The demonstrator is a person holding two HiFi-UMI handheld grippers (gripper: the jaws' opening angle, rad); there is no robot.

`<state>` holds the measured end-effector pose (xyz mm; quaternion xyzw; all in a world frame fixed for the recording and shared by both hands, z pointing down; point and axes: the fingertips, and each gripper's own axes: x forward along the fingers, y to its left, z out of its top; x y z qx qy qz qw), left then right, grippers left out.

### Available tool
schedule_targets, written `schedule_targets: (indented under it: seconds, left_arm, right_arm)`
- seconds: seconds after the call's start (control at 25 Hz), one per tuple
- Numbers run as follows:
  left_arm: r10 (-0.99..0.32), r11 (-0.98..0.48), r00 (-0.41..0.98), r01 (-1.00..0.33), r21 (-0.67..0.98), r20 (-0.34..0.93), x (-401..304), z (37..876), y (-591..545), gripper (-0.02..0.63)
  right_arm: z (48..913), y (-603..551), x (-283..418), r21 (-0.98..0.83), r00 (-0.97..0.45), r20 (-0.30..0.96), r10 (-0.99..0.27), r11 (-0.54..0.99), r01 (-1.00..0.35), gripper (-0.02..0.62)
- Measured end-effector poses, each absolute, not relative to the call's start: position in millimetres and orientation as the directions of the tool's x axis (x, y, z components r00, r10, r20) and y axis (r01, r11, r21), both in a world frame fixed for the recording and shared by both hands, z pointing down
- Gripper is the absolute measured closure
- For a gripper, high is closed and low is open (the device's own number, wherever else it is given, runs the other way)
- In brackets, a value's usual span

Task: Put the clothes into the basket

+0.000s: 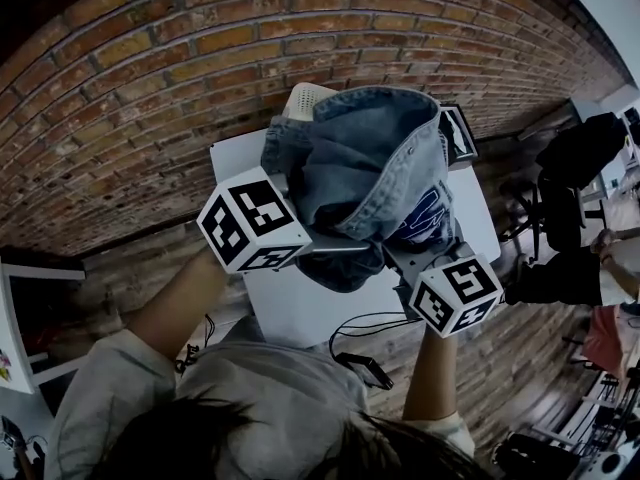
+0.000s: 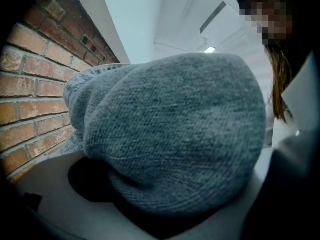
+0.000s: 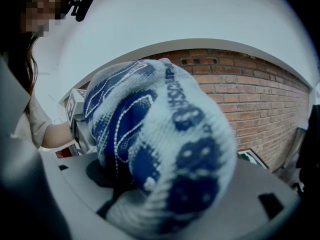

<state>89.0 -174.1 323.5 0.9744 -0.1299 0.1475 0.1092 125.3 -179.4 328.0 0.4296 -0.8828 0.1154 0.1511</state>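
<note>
A bundle of clothes hangs between both grippers above the white table (image 1: 290,313): a pale denim garment (image 1: 370,158) on top, a white-and-blue knit (image 1: 428,213) on the right. My left gripper (image 1: 338,246) reaches in from the left and is shut on grey knit cloth (image 2: 175,134), which fills the left gripper view. From the lower right, my right gripper (image 1: 415,256) is shut on the white-and-blue knit (image 3: 160,149), which bulges out over its jaws. The cloth hides both pairs of fingertips. A white perforated basket (image 1: 303,98) shows just behind the bundle, at the table's far edge.
A brick wall (image 1: 150,88) runs behind the table. A black-and-white marker block (image 1: 458,133) sits at the table's far right corner. A black cable and a small device (image 1: 365,368) lie on the floor by the person's body. Dark chairs (image 1: 570,178) stand at the right.
</note>
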Motion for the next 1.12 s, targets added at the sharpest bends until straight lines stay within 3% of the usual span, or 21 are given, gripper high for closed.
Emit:
schedule_targets:
  seconds: [1.12]
  left_arm:
    - [-0.228, -0.951, 0.928, -0.277, 0.136, 0.295, 106.5, 343.4, -313.8, 0.069]
  right_arm:
    - [346.4, -318.8, 143.7, -0.023, -0.549, 0.342, -0.762, 0.578, -0.816, 0.245]
